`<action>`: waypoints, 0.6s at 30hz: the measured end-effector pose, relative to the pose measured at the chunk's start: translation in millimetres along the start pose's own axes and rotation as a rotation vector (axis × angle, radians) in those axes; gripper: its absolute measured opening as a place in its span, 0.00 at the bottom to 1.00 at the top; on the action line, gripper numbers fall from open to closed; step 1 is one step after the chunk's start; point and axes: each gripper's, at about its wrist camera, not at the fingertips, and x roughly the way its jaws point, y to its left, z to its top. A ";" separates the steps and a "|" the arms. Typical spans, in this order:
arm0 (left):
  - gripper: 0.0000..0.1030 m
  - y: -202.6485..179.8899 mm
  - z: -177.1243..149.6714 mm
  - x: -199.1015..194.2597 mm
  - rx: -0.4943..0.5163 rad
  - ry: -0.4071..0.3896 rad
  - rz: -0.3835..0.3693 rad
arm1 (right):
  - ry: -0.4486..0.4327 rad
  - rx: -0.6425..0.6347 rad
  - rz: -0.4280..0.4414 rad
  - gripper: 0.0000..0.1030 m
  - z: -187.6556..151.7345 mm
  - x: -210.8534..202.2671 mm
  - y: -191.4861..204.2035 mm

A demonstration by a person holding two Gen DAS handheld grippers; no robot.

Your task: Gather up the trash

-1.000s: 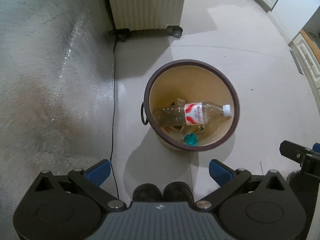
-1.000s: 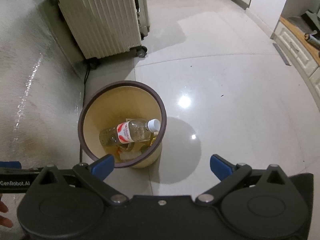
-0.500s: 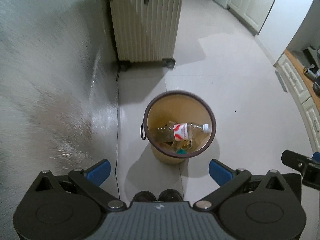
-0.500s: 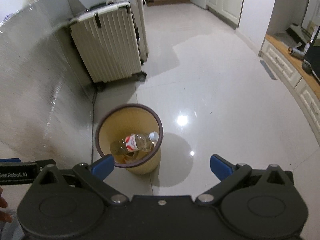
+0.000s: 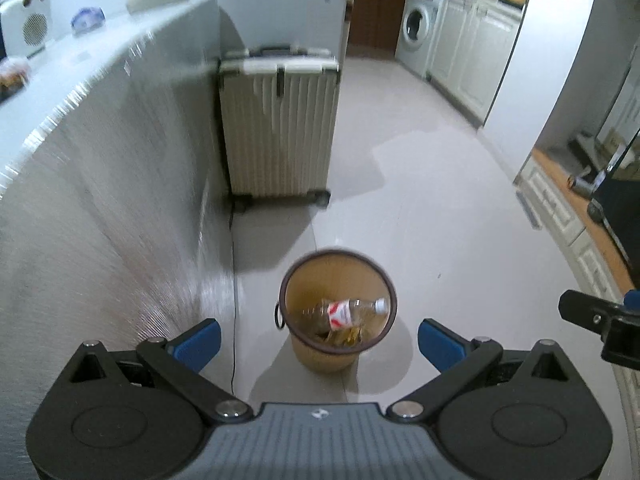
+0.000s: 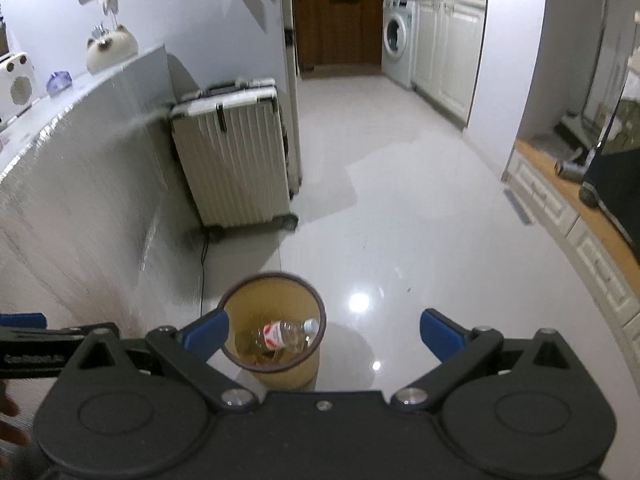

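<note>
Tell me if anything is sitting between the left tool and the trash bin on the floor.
Nothing visible does. The left tool is open and empty, and only bare floor lies between it and the trash bin. The plastic bottle already lies inside the bin. The suitcase stands beyond it, against the wall.

I count 1 bin (image 5: pixel 340 354), 1 bottle (image 5: pixel 348 312) inside it, 1 suitcase (image 5: pixel 278 124), 1 washing machine (image 5: pixel 416 34), and my 2 grippers: left (image 5: pixel 318 342), right (image 6: pixel 324 334).
</note>
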 end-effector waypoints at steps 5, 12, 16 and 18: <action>1.00 4.6 8.0 -51.2 -0.002 -0.108 0.001 | -0.072 -0.012 0.003 1.00 9.8 -35.1 4.8; 1.00 21.8 19.0 -111.3 -0.010 -0.235 -0.007 | -0.164 -0.035 0.029 1.00 27.9 -73.0 25.7; 1.00 33.3 22.5 -136.6 -0.001 -0.286 0.007 | -0.204 -0.053 0.052 1.00 37.3 -87.4 42.5; 1.00 41.8 24.7 -146.1 0.000 -0.307 0.021 | -0.221 -0.057 0.066 1.00 43.2 -93.3 50.4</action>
